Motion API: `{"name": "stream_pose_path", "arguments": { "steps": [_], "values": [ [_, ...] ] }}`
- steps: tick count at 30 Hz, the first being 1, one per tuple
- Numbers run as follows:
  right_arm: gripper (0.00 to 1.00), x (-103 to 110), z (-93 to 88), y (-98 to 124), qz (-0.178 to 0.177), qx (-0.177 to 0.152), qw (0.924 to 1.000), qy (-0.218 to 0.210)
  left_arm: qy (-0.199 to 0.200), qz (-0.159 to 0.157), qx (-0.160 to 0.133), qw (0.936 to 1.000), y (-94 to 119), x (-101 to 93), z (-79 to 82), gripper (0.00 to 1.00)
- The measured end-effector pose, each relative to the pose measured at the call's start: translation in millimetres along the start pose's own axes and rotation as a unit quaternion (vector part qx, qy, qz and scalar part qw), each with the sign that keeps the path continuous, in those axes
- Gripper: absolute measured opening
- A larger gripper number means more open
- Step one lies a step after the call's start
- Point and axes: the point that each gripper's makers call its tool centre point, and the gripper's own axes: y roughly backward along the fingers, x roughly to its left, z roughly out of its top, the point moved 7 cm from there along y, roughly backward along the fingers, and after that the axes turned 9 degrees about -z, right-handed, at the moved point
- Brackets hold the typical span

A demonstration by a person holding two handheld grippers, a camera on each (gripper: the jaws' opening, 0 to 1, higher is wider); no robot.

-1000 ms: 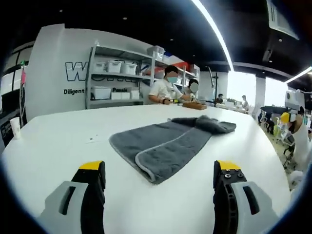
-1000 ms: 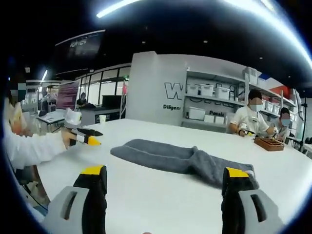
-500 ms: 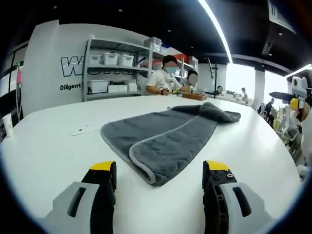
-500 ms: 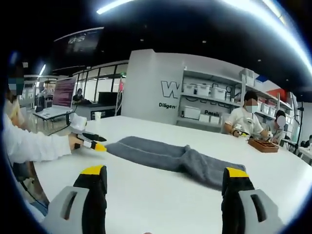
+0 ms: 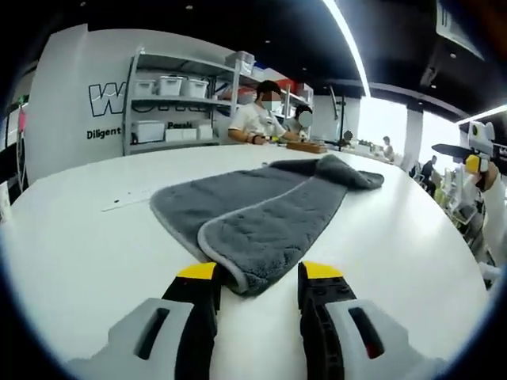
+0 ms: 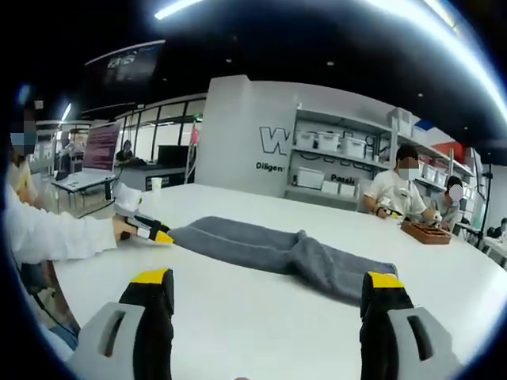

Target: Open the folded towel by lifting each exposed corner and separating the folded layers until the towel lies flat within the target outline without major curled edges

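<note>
Two tools, one towel. Towel (image 5: 261,214) is grey w/ a pale edge, still folded long, lying on the white table (image 5: 71,237). Its far end is bunched up at about 1 o'clock in the left gripper view.

Left tool (image 5: 257,277) sits low at 6 o'clock. Its jaws are half closed, one on each side of the near towel corner, but not pinching it yet. Right tool (image 6: 269,289) is wide open and holds nothing; the towel (image 6: 277,249) lies across the table past it, well apart. In that view the left tool (image 6: 150,233) shows at 9 o'clock, tips right at the towel's end, held by a hand in a white sleeve (image 6: 55,237).

Step now, I think: grab the first corner. Next move needs the left jaws to shut on the top layer only, then lift and peel it open.

Vs 0.5 s ago: left jaws are closer together and nearer the corner. Right jaws look the same.
</note>
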Motion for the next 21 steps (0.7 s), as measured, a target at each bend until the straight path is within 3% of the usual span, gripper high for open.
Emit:
{"name": "stream_pose_path", "arguments": {
  "steps": [16, 21],
  "values": [
    [0.99, -3.0, -4.4, 1.5, -0.002, 0.011, 0.9999, -0.006, -0.031, 0.009, 0.023, 0.9992, 3.7, 4.3, 0.2, 0.13],
    [0.99, -3.1, -3.4, 0.9, -0.003, 0.011, 0.9999, -0.005, -0.025, 0.001, 0.027, 0.9993, 8.2, 5.0, -0.6, 0.07]
  ]
}}
